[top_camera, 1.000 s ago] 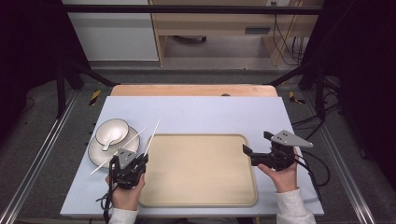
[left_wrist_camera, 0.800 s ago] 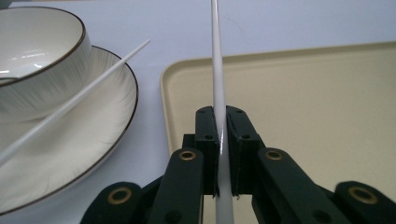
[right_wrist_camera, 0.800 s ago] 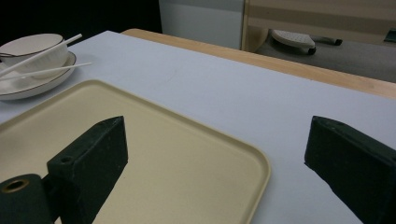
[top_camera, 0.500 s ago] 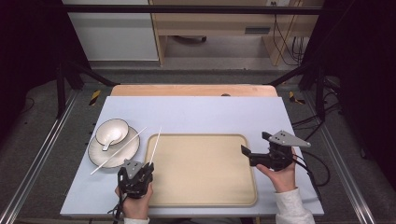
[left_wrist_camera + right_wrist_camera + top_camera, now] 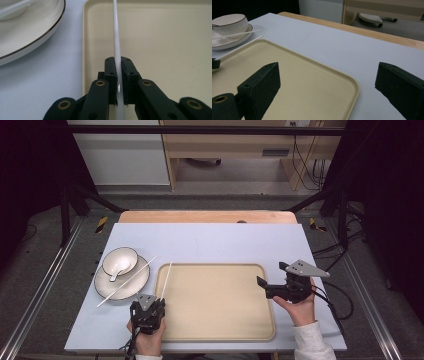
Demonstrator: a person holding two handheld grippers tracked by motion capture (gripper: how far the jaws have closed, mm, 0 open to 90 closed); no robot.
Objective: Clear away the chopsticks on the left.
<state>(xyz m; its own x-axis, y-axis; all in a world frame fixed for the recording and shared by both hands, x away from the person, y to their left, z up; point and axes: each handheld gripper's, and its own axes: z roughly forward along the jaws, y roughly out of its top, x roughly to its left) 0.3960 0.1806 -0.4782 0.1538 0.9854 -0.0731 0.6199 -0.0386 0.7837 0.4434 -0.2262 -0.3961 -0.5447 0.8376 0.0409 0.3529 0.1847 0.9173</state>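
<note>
The left gripper has drawn back toward 6 o'clock, clenched on a chopstick now over the tray, suggesting placement there; the right gripper hovers released.

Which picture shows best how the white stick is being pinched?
The left gripper view: the left hand-held gripper has both jaws shut tight on the white chopstick, seen close up. The high view shows the chopstick thin and small over the tray edge. The right gripper view shows it far off.
</note>
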